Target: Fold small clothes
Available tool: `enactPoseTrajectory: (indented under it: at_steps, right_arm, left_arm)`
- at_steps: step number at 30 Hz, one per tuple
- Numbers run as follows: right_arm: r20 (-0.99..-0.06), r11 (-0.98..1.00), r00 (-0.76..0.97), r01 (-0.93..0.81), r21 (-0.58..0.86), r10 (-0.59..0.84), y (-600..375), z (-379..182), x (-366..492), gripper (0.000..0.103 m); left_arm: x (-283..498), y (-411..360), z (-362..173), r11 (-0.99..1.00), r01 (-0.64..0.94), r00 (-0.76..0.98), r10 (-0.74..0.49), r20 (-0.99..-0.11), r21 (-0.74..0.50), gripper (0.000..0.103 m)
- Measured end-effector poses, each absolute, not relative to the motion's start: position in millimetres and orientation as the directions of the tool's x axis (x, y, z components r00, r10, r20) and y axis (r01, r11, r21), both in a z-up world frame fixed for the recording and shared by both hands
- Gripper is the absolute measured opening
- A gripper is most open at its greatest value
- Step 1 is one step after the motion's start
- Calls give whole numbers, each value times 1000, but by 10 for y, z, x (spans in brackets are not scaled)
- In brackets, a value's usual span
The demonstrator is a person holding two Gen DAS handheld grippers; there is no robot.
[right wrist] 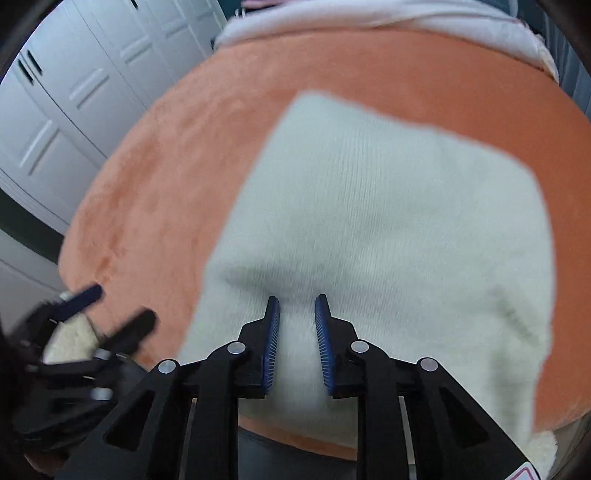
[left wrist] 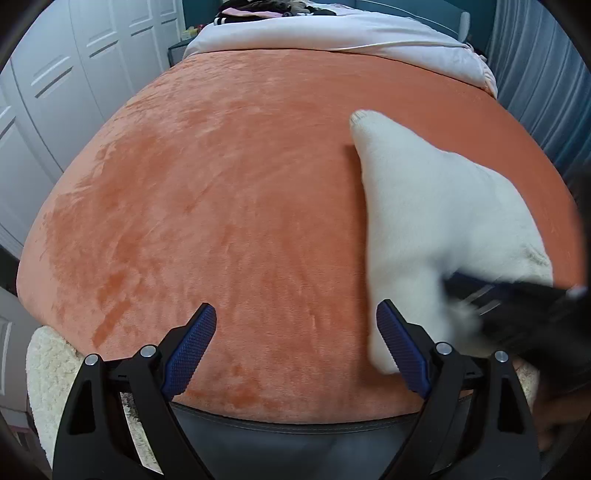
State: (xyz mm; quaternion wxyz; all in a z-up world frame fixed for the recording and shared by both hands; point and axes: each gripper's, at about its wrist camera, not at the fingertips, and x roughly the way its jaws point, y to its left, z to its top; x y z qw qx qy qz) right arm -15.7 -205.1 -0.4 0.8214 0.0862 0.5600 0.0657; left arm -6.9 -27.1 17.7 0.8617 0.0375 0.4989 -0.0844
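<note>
A small white knit garment (left wrist: pixel 436 206) lies on the orange plush blanket (left wrist: pixel 221 206), at the right of the left wrist view. My left gripper (left wrist: pixel 295 321) is open and empty above the blanket, its right finger just beside the garment's near edge. My right gripper (right wrist: pixel 297 306) has its jaws close together around a bunched fold of the same garment (right wrist: pixel 388 206), which is lifted and blurred. In the left wrist view the right gripper (left wrist: pixel 480 295) shows as a dark blur over the garment. The left gripper (right wrist: pixel 110 310) shows blurred at the left of the right wrist view.
The blanket covers a bed with a pale pink sheet (left wrist: pixel 332 33) at the far end and clothes (left wrist: pixel 258 9) piled beyond. White closet doors (left wrist: pixel 74 74) stand to the left. A cream fleece (left wrist: pixel 48 369) hangs at the bed's near edge.
</note>
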Motion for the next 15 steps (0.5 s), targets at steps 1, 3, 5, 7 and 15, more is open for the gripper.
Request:
enactPoseTrajectory:
  at_steps: [1, 3, 5, 7, 15]
  right_arm:
    - [-895, 978, 400, -20, 207, 197, -2017, -51, -199, 18]
    - [-893, 980, 410, -5, 200, 185, -2006, 118, -248, 20]
    - [-862, 953, 432, 19, 302, 264, -2120, 290, -368, 21]
    - [-843, 946, 466, 38, 322, 268, -2254, 412, -543, 21]
    - [-905, 933, 390, 234, 274, 168, -2730, -111, -907, 14]
  left_arm:
    - [-88, -298, 188, 982, 191, 490, -109, -865, -16, 86]
    - [-110, -331, 210, 980, 201, 498, -108, -861, -6, 86]
    - [-120, -350, 214, 978, 211, 495, -110, -862, -4, 86]
    - [-114, -365, 202, 977, 211, 491, -112, -864, -7, 86]
    - [-169, -528, 125, 970, 244, 474, -104, -874, 17, 86]
